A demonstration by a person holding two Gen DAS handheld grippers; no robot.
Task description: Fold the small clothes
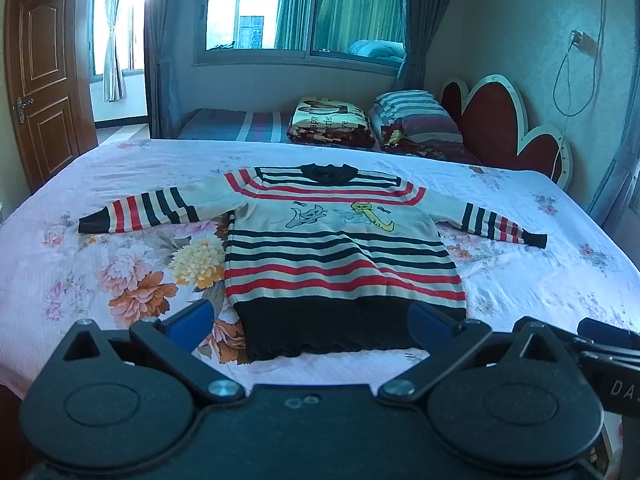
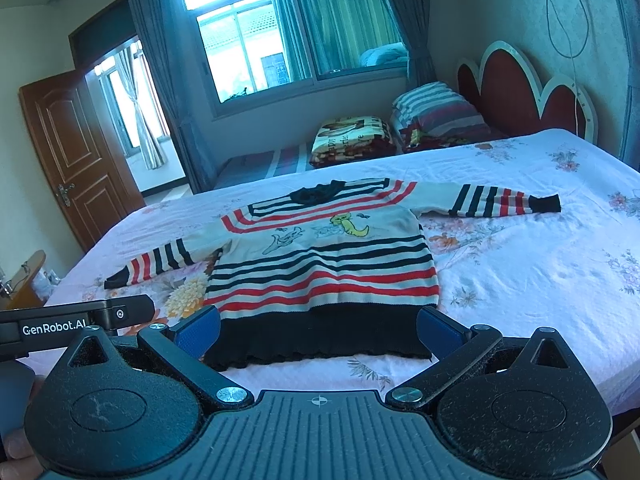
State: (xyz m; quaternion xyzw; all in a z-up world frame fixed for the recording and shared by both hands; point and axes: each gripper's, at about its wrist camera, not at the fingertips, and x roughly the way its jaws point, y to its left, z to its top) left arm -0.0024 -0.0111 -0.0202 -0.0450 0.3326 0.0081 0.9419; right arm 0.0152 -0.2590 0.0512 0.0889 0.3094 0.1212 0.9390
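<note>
On the floral bed (image 1: 120,168) a small striped sweater (image 1: 340,256) lay flat, face up, its dark hem nearest the cameras, collar toward the window, and both sleeves stretched straight out to the sides. Nothing of it looked folded yet. The left claw (image 1: 308,326) hung just short of the hem with its blue pads wide apart and nothing between them; the right claw (image 2: 318,330) sat likewise, spread and empty, close beside the left. A sensible first fold would be a sleeve: pinch the left cuff (image 1: 90,226) or right cuff (image 2: 544,204) at its dark band, lift only enough to clear the knit, and lay it across the chest without dragging the body askew. Beyond the bed stood pillows (image 1: 416,116) and a scalloped red headboard (image 1: 500,132).
</note>
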